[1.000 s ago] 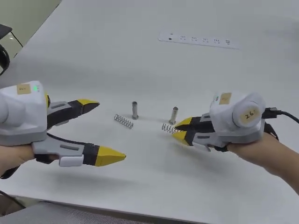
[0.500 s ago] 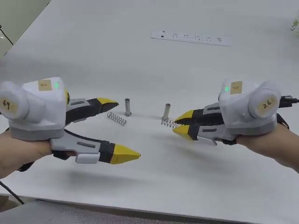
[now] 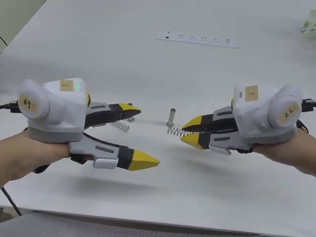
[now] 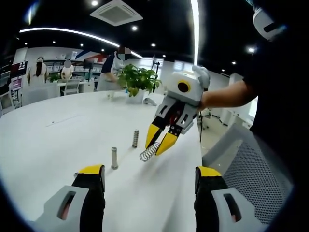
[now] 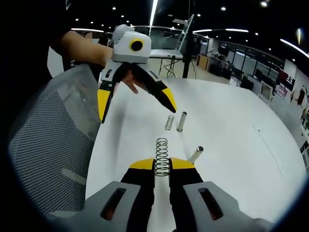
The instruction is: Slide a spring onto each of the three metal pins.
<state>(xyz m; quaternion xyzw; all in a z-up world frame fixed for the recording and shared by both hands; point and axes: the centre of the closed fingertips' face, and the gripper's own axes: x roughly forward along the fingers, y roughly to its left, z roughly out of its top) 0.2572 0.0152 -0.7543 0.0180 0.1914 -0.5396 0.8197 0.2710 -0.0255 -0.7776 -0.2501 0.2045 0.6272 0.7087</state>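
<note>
**Operator:** Report tool state.

**Inspector:** The right tool (image 3: pixel 184 133) has its jaws drawn narrow onto one end of a spring (image 3: pixel 174 131). The remaining coils project forward past the tips. The left tool (image 3: pixel 148 136) has its jaws wide apart with nothing between them, and is held above the worktop (image 3: pixel 98 59).

**Operator:** Location of the parts?

**Inspector:** The free end of the held spring points toward the near pin (image 3: pixel 171 117). It sits just beside the pin's lower part, not over its top. Whether the coil touches the worktop cannot be determined. The far pin (image 5: pixel 181 121) stands upright close to the left tool's upper jaw. A loose spring (image 5: pixel 169 122) lies just beside it.

**Operator:** Progress?

**Inspector:** Two pins can be counted, and both are bare. Judgement: no spring is fitted yet, and the first fitting is in hand. Outstanding steps:
1. Raise the held spring above the near pin, align its bore with the pin axis, and lower it.
2. Pick up the loose spring for the far pin.
3. Complete the third pin named in the task.
</note>
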